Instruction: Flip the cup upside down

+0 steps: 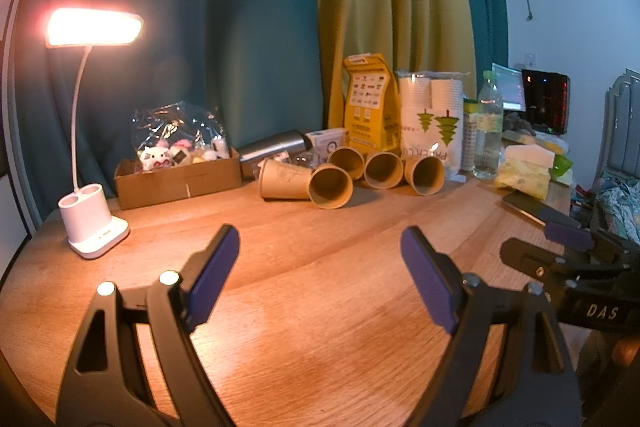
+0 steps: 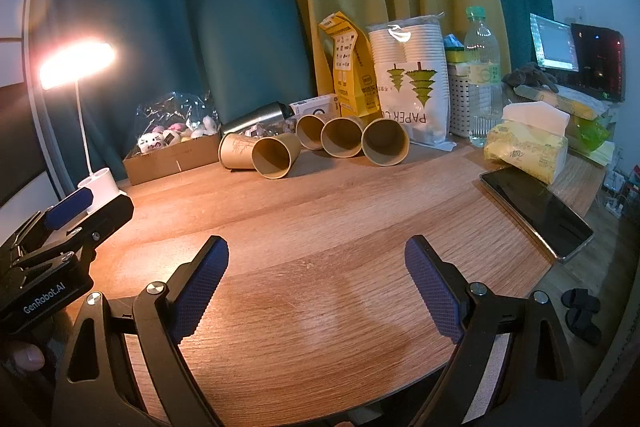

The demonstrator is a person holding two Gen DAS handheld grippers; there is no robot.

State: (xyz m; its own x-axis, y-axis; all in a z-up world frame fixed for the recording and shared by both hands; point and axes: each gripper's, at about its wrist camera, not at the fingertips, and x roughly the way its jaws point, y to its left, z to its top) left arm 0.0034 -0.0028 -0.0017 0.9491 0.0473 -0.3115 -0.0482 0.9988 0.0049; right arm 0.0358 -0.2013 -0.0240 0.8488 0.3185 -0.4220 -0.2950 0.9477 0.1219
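Observation:
Several brown paper cups lie on their sides at the back of the wooden table (image 1: 304, 291). One cup (image 1: 331, 185) has its mouth toward me. Another (image 1: 280, 179) lies sideways to its left. Others (image 1: 425, 170) lie to the right. The same cups show in the right wrist view (image 2: 272, 155), (image 2: 385, 141). My left gripper (image 1: 320, 243) is open and empty, well short of the cups. My right gripper (image 2: 316, 251) is open and empty, also well short of them. Each gripper shows at the edge of the other's view.
A lit white desk lamp (image 1: 94, 223) stands at the left. A cardboard box with toys (image 1: 176, 179), a steel flask (image 1: 276, 145), a yellow bag (image 1: 368, 103), a pack of paper cups (image 1: 432, 119) and a water bottle (image 1: 489, 127) line the back. A tissue pack (image 2: 526, 147) and a phone (image 2: 536, 211) lie at the right.

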